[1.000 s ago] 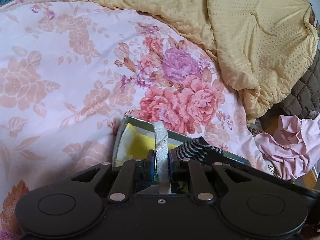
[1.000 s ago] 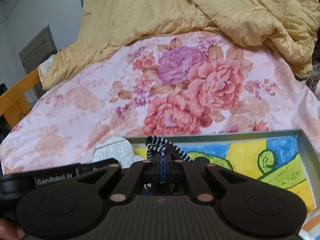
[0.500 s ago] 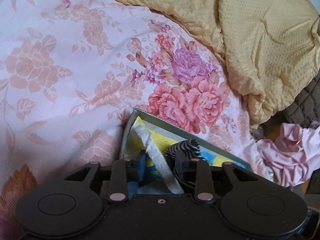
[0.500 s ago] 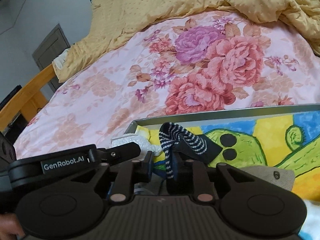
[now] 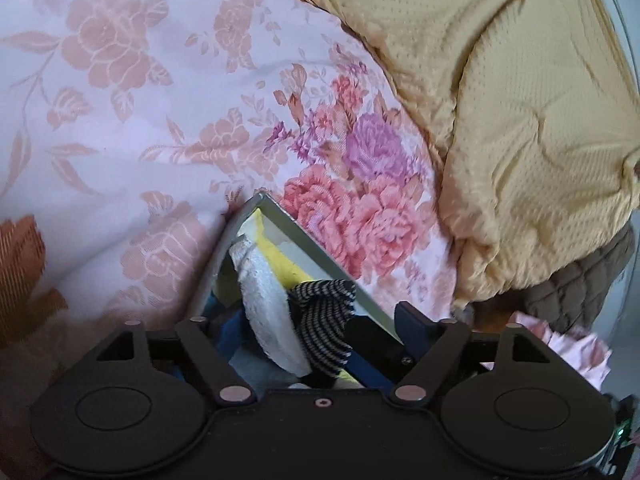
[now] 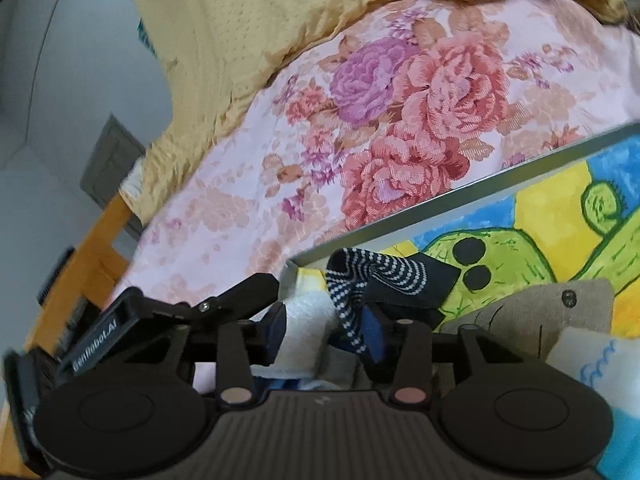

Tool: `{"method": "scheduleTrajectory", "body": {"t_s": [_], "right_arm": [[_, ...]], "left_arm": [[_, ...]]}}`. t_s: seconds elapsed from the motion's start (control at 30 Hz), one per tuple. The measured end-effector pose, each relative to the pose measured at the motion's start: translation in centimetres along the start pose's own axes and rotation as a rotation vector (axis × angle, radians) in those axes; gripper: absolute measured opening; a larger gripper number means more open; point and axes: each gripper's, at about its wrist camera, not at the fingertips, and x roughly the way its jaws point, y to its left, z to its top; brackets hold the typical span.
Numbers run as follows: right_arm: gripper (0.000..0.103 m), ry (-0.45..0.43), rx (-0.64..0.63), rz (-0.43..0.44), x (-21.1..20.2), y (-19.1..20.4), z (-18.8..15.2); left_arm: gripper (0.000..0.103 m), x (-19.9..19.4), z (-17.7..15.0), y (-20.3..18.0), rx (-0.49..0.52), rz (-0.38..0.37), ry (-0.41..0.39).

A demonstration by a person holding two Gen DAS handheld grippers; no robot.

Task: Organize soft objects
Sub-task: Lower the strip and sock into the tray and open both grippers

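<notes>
Both tools just spreading: left tool, right tool (label "GenRobot.AI"), gripping nothing.

Floral bedspread under painted tray

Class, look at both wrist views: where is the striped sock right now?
The striped sock lies in the tray's near corner on the cactus picture, just right of the white sock, in front of both grippers.
</notes>
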Motion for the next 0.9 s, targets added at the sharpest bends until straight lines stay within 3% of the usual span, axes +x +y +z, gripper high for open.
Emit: {"method": "scheduleTrajectory", "body": {"t_s": [0.37,0.5,0.57,0.73,0.9], "right_arm": [[0.053,-0.093,0.195,0.093,-0.1,-0.4,-1.2],[0.054,-0.123,0.107,0.054,-0.5,0.5,-1.1],[0.064,-0.117,0.053,0.021,-0.5,0.9,-0.7],[0.078,-0.075,0.088,0.029,0.8,-0.1,-0.3],[0.081,-0.065,0.156,0.103,1.5,-1.3,-0.5]], "left_arm": [[0.094,-0.7,-0.5,0.5,-0.131,-0.059,-0.061],[0.094,-1.0,-0.3,0.4,-0.153,-0.054,-0.054],[0.095,-1.1,-0.1,0.4,-0.138,-0.068,-0.056],[0.098,-0.4,0.2,0.7,-0.152,-0.071,-0.054],[0.101,0.0,0.0,0.9,-0.159,-0.086,-0.091]]}}
